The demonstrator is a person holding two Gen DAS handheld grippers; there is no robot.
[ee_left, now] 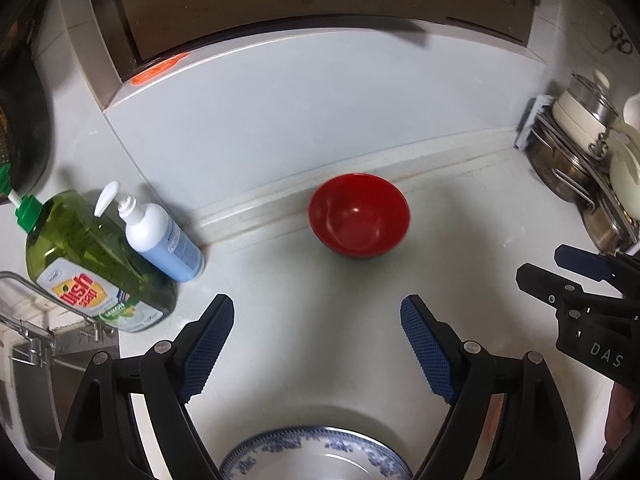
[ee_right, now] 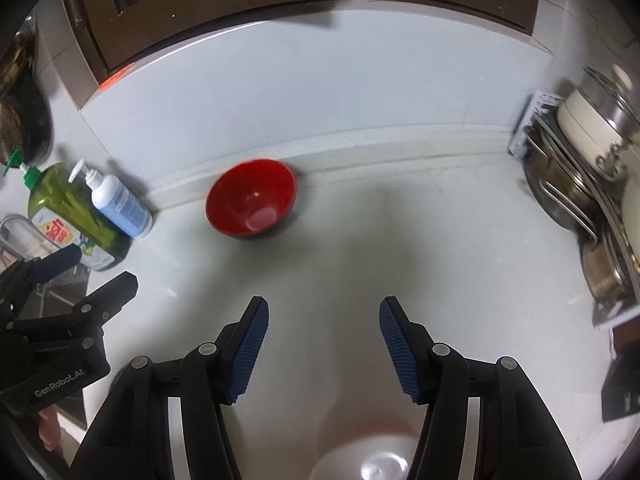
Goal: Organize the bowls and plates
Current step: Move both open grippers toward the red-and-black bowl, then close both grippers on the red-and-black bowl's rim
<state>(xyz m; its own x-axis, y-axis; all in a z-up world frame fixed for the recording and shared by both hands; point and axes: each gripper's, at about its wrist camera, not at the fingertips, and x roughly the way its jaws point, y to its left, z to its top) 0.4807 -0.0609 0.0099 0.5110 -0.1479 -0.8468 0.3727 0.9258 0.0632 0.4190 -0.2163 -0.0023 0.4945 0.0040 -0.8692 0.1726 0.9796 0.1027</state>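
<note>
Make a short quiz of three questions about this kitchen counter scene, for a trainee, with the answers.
1. True or false: the red bowl stands upright on the counter, held by neither gripper.
2. Which bottle stands nearer to the red bowl: the green dish soap bottle or the white pump bottle?
3. Multiple choice: the left gripper and the right gripper are A) both open, B) both shut, C) one open, one shut.

Key:
1. True.
2. The white pump bottle.
3. A.

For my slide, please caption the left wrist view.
Open left tongs above a blue-patterned plate, facing a red bowl.
</note>
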